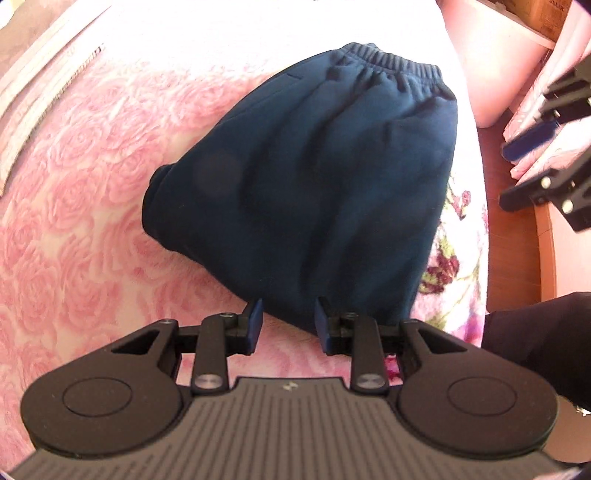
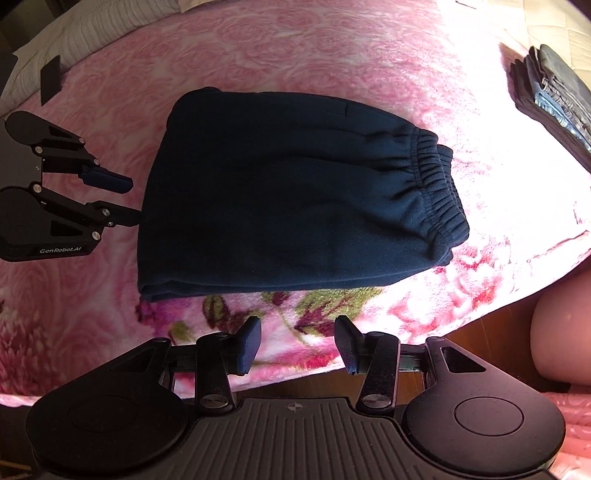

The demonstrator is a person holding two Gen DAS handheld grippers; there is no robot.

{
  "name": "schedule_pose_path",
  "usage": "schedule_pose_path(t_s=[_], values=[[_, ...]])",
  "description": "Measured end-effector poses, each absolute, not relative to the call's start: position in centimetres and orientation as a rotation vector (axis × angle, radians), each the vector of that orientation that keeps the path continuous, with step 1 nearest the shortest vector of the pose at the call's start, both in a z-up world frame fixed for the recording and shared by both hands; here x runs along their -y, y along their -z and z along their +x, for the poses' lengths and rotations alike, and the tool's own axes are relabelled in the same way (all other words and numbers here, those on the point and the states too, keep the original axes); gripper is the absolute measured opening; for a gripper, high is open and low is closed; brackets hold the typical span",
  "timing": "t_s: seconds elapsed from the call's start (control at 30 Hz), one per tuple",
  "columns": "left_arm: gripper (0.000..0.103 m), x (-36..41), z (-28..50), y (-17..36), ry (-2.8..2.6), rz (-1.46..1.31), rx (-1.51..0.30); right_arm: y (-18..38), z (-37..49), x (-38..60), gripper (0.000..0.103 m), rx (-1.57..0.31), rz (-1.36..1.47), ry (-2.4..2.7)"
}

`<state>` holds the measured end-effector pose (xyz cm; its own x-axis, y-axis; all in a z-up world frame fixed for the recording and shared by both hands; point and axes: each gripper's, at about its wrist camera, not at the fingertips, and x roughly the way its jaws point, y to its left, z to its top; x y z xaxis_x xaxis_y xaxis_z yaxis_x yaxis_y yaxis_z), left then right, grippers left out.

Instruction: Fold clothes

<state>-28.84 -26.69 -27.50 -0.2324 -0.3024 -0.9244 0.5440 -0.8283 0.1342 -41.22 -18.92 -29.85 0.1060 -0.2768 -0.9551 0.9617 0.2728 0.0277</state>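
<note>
A folded pair of dark navy sweatpants (image 1: 314, 184) lies flat on the pink rose-patterned blanket (image 1: 74, 221), its elastic waistband (image 1: 399, 68) at the far end. My left gripper (image 1: 288, 325) is open at the folded near edge, with nothing between its fingers. From the right wrist view the same sweatpants (image 2: 295, 199) lie ahead, waistband (image 2: 439, 192) to the right. My right gripper (image 2: 297, 345) is open over the blanket's front edge, short of the cloth. The left gripper (image 2: 131, 201) shows at the pants' left edge, and the right gripper (image 1: 517, 173) at the far right.
A stack of folded dark garments (image 2: 554, 96) sits at the blanket's far right. A flat black item (image 2: 51, 83) lies at the far left by a white quilted cover (image 2: 74, 33). The bed's edge drops to a wooden floor (image 2: 491, 325). A person's dark sleeve (image 1: 539, 339) is at right.
</note>
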Motion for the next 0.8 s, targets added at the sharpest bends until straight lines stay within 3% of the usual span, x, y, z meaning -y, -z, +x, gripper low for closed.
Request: schedule_pose_path(t_s=[0.17,0.23,0.27,0.3,0.57,0.8], values=[[0.051,22.5,-30.3,28.6,2.064,1.518,-0.082,30.1,-42.8,17.9,0.048,-1.115,0.604,0.996],[0.065,21.1,-31.0,29.5,2.053,1.532,-0.013,30.8,-42.9,17.2,0.057,-1.191,0.388,0.934],[0.066,20.4,-31.4,29.9,2.046,1.538,0.022,31.2,-42.9,16.9,0.067,-1.215,0.306,0.895],[0.066,19.7,-31.8,30.3,2.04,1.545,0.056,31.7,-43.0,16.7,0.069,-1.226,0.243,0.853],[0.066,14.0,-34.6,33.7,1.976,1.581,0.327,35.4,-42.8,16.0,0.069,-1.254,-0.172,0.578],[0.067,13.2,-35.4,34.8,1.949,1.497,0.389,39.0,-42.9,15.7,0.069,-1.256,-0.457,0.442]])
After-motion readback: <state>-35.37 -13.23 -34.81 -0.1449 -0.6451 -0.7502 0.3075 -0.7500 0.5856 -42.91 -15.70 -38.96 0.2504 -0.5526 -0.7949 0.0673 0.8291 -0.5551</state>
